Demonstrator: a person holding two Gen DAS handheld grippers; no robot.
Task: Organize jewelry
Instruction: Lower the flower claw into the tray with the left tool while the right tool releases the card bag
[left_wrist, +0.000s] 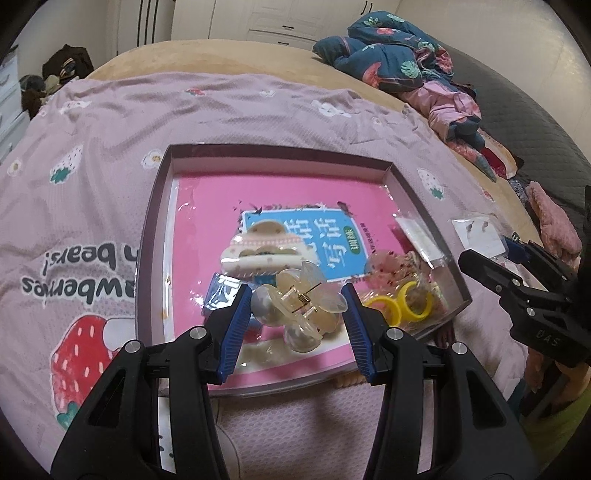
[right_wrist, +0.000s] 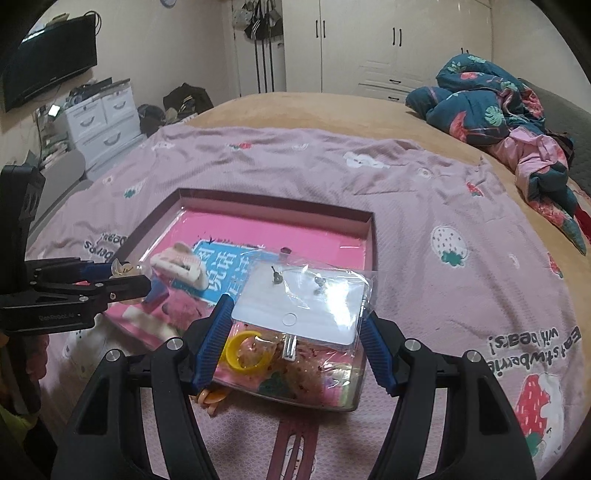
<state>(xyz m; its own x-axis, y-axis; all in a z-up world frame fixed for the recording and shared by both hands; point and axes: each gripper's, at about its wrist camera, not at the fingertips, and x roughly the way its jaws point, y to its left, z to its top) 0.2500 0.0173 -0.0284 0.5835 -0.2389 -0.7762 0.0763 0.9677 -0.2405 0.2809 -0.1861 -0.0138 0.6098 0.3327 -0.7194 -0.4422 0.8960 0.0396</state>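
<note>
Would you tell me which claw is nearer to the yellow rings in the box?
Right. The right claw, shut on an earring packet, hangs directly over the yellow rings; the left claw, shut on a hair clip, is beside them.

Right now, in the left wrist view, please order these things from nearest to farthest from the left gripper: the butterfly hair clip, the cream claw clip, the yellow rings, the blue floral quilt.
1. Butterfly hair clip, between the left gripper fingers.
2. Cream claw clip, just beyond, in the box.
3. Yellow rings, at the box's right corner.
4. Blue floral quilt, far right on the bed.

Items 2 and 3 are close to call.
</note>
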